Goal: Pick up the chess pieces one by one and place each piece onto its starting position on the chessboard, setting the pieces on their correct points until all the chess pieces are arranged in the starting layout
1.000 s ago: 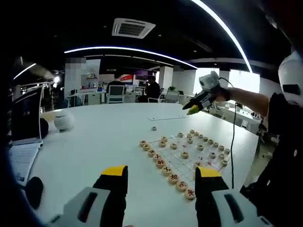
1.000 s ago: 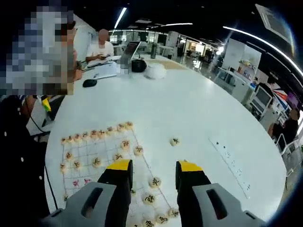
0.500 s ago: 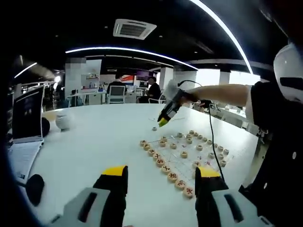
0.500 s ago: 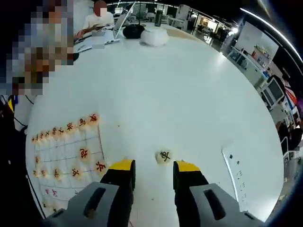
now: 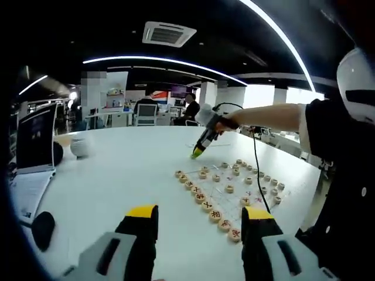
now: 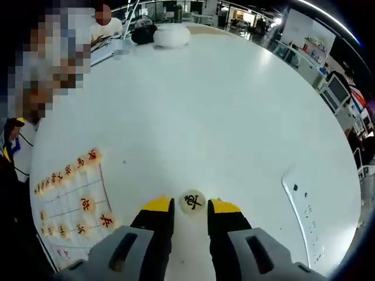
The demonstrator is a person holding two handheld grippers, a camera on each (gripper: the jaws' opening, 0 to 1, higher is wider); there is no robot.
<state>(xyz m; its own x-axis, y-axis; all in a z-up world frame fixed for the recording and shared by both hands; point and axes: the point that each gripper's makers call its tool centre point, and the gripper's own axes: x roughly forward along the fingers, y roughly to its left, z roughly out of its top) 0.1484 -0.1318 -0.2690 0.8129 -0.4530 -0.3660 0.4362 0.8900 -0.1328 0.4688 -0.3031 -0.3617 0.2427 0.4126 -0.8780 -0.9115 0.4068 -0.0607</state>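
Note:
The chessboard (image 5: 229, 188) lies on the white table (image 5: 123, 175), with round pale pieces in rows along both long sides and a few on inner points. My left gripper (image 5: 199, 213) hovers open short of the board, nothing between its jaws. Beyond the board's far corner a person's arm holds my right gripper (image 5: 198, 151) tip-down on the table. In the right gripper view, a loose piece with a dark character (image 6: 192, 201) lies on the table between the right gripper's (image 6: 191, 205) yellow tips. The jaws stand close on either side with thin gaps. The board (image 6: 73, 196) is to its left.
A laptop (image 5: 34, 143), a dark mouse (image 5: 42, 229) and a white round object (image 5: 79, 146) sit at the table's left. A paper sheet (image 6: 304, 213) lies right of the loose piece. The right gripper's cable (image 5: 256, 175) hangs over the board. A person (image 6: 106, 22) sits at the far side.
The right gripper has dropped from above the board to the table beyond its far corner, reached the loose piece, and its jaws have narrowed around it. The left gripper stays put.

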